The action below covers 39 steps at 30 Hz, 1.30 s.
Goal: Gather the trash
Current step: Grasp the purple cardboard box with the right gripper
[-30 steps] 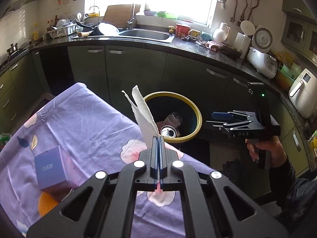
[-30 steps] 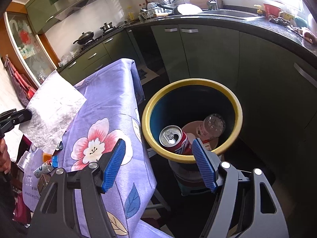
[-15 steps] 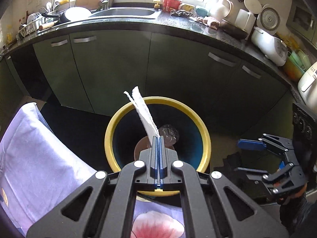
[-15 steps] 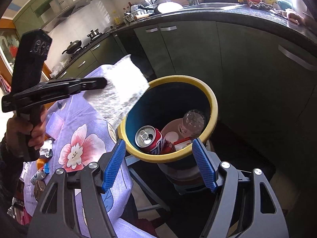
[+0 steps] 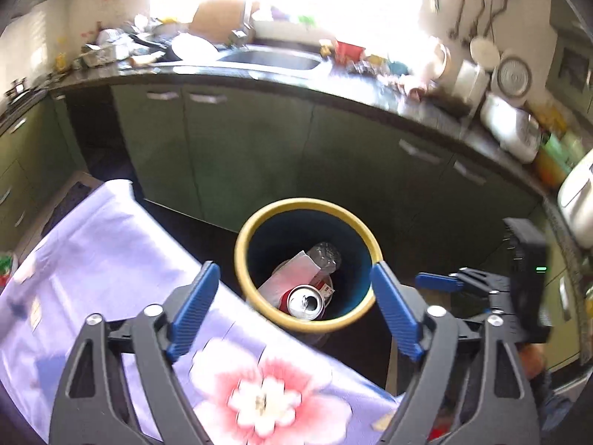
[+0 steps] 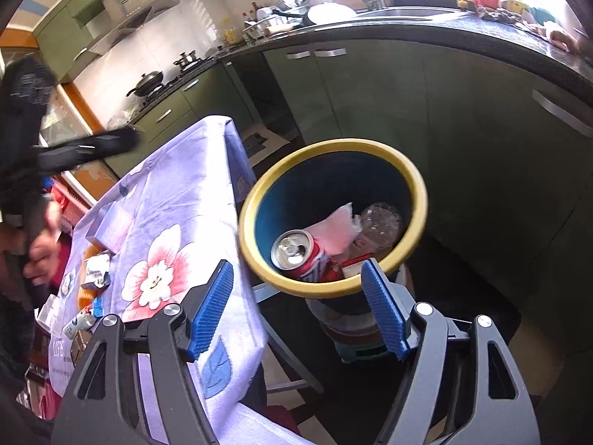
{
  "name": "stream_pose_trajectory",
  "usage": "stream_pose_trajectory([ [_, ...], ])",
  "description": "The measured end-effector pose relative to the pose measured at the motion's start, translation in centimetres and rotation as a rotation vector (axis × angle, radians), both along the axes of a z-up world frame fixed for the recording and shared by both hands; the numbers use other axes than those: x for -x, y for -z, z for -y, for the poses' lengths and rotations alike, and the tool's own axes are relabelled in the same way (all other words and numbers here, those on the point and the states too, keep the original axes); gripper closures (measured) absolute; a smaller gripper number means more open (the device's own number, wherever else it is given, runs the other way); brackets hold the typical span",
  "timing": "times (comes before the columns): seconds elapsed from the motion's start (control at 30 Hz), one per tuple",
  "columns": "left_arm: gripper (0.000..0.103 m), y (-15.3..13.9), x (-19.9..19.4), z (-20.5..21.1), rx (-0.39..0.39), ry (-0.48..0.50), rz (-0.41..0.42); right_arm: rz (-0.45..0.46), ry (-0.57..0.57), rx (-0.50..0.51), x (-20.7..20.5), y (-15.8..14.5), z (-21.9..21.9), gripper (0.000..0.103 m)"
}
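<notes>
The left gripper (image 5: 292, 298) has just let go: its two blue fingers (image 5: 194, 309) were pinched shut on a white paper napkin a moment ago, and now they have sprung wide apart with nothing between them. The napkin (image 5: 292, 274) has dropped and lies inside the trash bin (image 5: 242, 244), leaning on a red soda can (image 5: 305, 302) and a clear plastic bottle (image 5: 326, 256). So that piece of trash looks done, and this gripper is free to fetch the next one. The right gripper (image 6: 296, 309) is also spread open and empty, and it hangs just in front of the bin's yellow rim, the same as a second ago. The bin stands just beside the table with the purple flower cloth (image 6: 174, 200). More small things wait on that cloth in the right view: a little purple box (image 6: 113, 228), a crumpled wrapper (image 6: 96, 272) and a small white tube (image 6: 79, 324). The word "LIFE" (image 6: 61, 346) is printed near the cloth's lower edge. The can's brand is too small to read, and the writing on the wrapper is blurred.
</notes>
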<state>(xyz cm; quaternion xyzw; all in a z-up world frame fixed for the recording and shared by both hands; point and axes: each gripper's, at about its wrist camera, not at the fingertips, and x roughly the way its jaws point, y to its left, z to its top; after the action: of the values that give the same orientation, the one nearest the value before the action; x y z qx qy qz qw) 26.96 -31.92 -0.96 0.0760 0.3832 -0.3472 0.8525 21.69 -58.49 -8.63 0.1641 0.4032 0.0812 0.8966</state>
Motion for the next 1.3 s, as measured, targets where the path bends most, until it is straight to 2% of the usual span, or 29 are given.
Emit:
stream_pose_trajectory([
  [0.03, 0.013, -1.0, 1.3, -1.8, 0.023, -0.025, 0.018, 0.004, -0.020, 0.000, -0.1, -0.1, -0.8, 0.031],
  [0.13, 0.010, -3.5, 5.5, -7.9, 0.087, -0.121, 0.077, 0.019, -0.089, 0.008, -0.5, -0.7, -3.8, 0.031],
  [0.27, 0.007, -4.6, 10.5, -15.5, 0.108, -0.281, 0.125, 0.030, -0.199, 0.019, -1.2, -1.4, -9.0, 0.029],
  [0.43, 0.007, -3.9, 15.4, -23.2, 0.079, -0.473, 0.174, 0.030, -0.352, 0.044, -3.0, -2.4, -16.5, 0.027],
  [0.53, 0.007, -2.7, 17.6, -25.9, 0.084, -0.516, 0.164, 0.061, -0.488, 0.064, -4.5, -3.6, -21.6, 0.024],
  [0.6, 0.007, -1.9, 18.7, -27.7, 0.094, -0.524, 0.154, 0.104, -0.589, 0.083, -5.9, -4.6, -24.5, 0.012],
  [0.73, 0.007, -0.5, 19.9, -29.5, 0.121, -0.535, 0.124, 0.214, -0.798, 0.250, -9.6, -5.3, -29.9, 0.005],
  [0.83, 0.007, 0.3, 19.9, -30.0, 0.129, -0.551, 0.099, 0.156, -0.912, 0.289, -12.9, -3.7, -32.4, 0.005],
  [0.93, 0.007, 0.8, 19.7, -30.2, 0.141, -0.548, 0.088, 0.108, -0.963, 0.307, -15.0, -2.0, -33.9, 0.005],
  [1.03, 0.007, 1.1, 19.4, -30.4, 0.155, -0.542, 0.088, 0.099, -0.996, 0.343, -16.3, -0.9, -35.1, 0.005],
  [1.3, 0.007, 2.1, 18.0, -30.3, 0.159, -0.533, 0.050, 0.065, -1.052, 0.309, -19.0, 0.6, -36.1, 0.005],
])
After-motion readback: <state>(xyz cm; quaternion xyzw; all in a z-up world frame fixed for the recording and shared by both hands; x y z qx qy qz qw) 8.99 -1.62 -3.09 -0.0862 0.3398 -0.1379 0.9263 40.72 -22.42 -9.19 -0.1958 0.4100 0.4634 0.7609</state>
